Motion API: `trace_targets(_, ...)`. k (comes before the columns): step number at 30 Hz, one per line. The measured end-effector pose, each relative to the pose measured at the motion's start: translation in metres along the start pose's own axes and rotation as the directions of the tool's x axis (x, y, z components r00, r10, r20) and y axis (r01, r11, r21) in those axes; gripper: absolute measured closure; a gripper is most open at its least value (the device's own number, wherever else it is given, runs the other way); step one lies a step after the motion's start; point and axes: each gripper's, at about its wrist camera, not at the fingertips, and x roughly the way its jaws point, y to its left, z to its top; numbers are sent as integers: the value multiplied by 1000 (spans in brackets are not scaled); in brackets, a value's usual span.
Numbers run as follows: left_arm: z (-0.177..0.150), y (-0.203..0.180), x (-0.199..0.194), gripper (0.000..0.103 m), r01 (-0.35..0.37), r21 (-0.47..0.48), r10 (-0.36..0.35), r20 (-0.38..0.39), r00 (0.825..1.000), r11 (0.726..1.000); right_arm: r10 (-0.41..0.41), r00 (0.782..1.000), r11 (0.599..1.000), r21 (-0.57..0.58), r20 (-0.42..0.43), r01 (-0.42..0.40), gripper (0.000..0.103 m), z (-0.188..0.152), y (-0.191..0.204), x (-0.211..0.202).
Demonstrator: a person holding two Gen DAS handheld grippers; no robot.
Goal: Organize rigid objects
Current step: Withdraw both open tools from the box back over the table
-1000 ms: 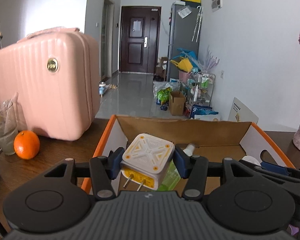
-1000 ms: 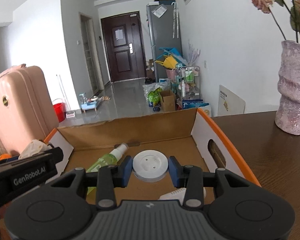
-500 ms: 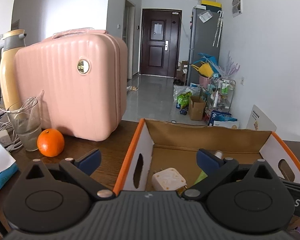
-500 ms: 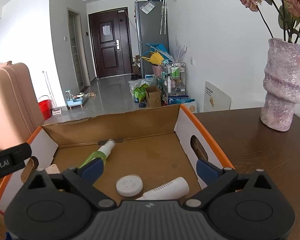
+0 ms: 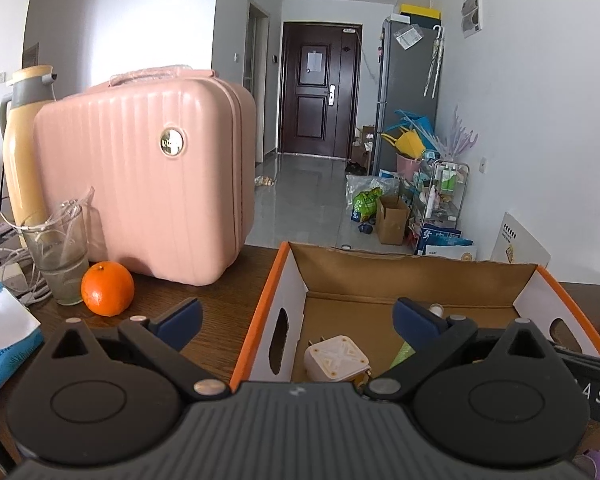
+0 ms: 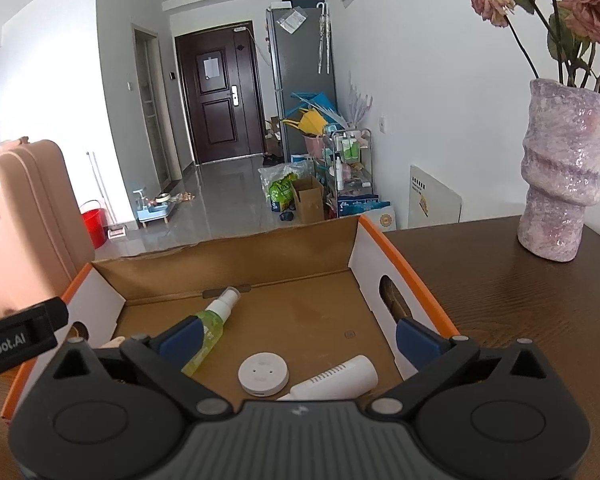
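Note:
An open cardboard box with an orange rim (image 5: 268, 308) (image 6: 412, 276) stands on the dark wooden table. My left gripper (image 5: 296, 316) hangs open over its left wall, nothing between the fingers. Below it a white plug adapter (image 5: 336, 358) lies on the box floor. My right gripper (image 6: 300, 339) is above the box with its jaws opening and nothing between them. Under it lie a white round disc (image 6: 263, 373), a white tube (image 6: 340, 376) and a green spray bottle (image 6: 212, 320).
Left of the box stand a pink suitcase (image 5: 148, 184), an orange (image 5: 107, 289), a glass (image 5: 58, 256), a yellow thermos (image 5: 20, 152) and a blue tissue pack (image 5: 0, 344). A pink vase with flowers (image 6: 560, 176) stands at the right.
Both grippers have opened wide. The left one let go of the plug adapter and the right one let go of the white disc; both things now lie in the box.

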Motion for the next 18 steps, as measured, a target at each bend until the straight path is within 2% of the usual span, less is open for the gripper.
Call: trace_targets(18, -14, 18, -50, 0, -6, 13, 5, 24, 1000, 1000, 43, 998, 997, -63, 34, -41, 0, -20, -9, -55)
